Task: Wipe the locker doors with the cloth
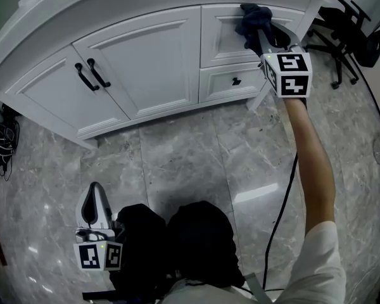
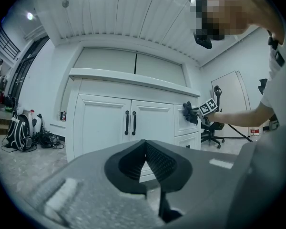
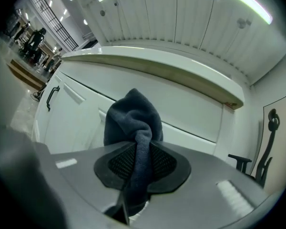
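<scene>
Dark cloth, clamped in your right claw, meets the white drawer front upper right; your left claw hangs closed, empty.

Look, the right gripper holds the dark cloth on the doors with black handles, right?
No. The right gripper holds the dark cloth at the top drawer front, beside the doors with black handles. The head view shows it.

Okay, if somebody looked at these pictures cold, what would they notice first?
Probably the dark cloth, pinched in the right gripper and held up against the upper drawer front at the right end of the white cabinet. Next comes the left gripper, shut and empty, low over the marble floor.
</scene>
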